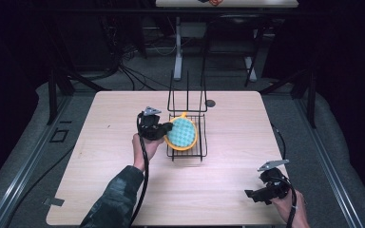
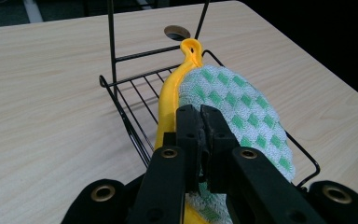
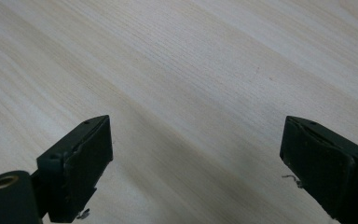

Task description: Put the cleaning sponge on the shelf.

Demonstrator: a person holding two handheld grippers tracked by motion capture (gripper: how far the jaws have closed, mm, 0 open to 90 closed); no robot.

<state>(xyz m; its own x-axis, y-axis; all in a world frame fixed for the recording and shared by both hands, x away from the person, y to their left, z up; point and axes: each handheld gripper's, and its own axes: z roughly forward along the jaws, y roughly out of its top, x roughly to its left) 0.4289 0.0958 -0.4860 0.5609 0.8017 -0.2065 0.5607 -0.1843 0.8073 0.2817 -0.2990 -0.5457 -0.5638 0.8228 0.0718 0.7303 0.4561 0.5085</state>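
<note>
We see a pale wooden table (image 1: 123,190) with a round cable hole (image 1: 210,103) near its far edge, bearing a black wire rack (image 1: 188,151) that stands at its middle.

Pot holder (image 1: 181,133) in wire rack (image 1: 188,155)

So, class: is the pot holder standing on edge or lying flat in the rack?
On edge: the pot holder rises from the rack, pinched by the left gripper.

A green-and-white checked pot holder (image 2: 242,112) with yellow trim, apparently on a black wire rack (image 2: 135,100).
</note>
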